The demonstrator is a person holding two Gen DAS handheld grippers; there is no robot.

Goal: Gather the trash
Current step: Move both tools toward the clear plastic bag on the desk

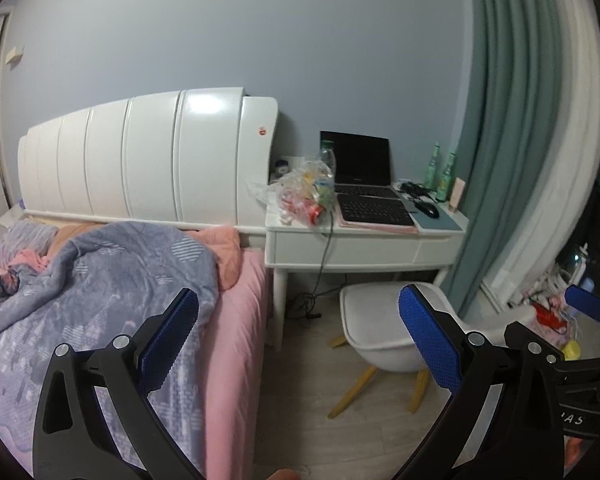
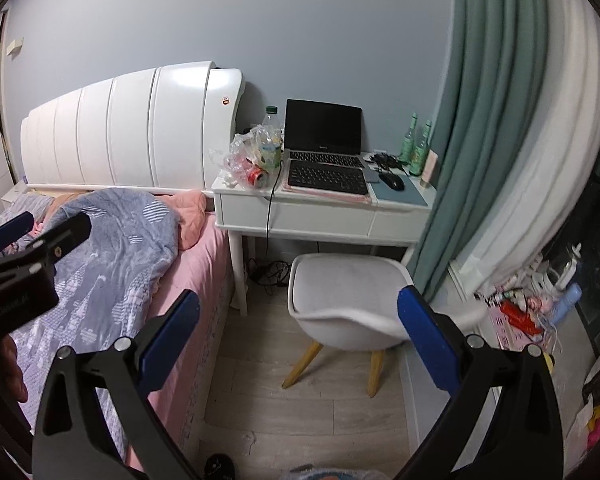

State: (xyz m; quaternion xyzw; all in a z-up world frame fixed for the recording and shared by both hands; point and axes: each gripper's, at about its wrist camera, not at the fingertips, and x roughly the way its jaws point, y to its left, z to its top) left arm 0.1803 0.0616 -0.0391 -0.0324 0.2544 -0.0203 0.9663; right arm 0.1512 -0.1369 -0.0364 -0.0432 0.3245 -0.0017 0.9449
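Sitting on desk (image 1: pixel 364 236) far ahead, trash bag (image 1: pixel 306 192), both grippers' jaws wide apart, empty

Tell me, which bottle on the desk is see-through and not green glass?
The clear plastic bottle with the green cap, standing in the trash pile left of the laptop. The two green bottles stand together at the desk's right end.
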